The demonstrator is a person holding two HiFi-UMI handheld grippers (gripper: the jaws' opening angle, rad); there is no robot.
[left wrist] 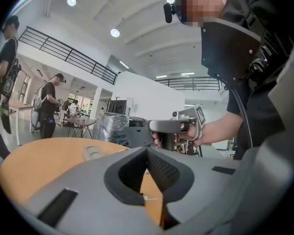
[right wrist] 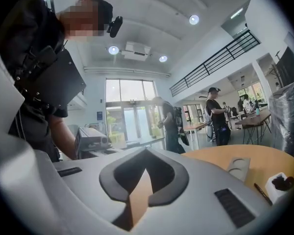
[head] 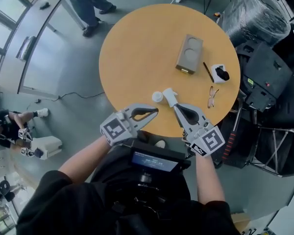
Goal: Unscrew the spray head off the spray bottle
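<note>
Grey left gripper (head: 156, 111), right gripper (head: 176, 106), both level, jaws closed

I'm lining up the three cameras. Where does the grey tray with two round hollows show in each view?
Head view: tray upper right of centre, far half of the table.
Left gripper view: tray left of centre, small, on the table.
Right gripper view: tray lower right, on the table.
Shared landmark: the round wooden table.

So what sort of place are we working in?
Probably a large open workshop hall rather than a home: a high white ceiling with round lights, a black-railed mezzanine balcony, and people standing by other work tables.
</note>
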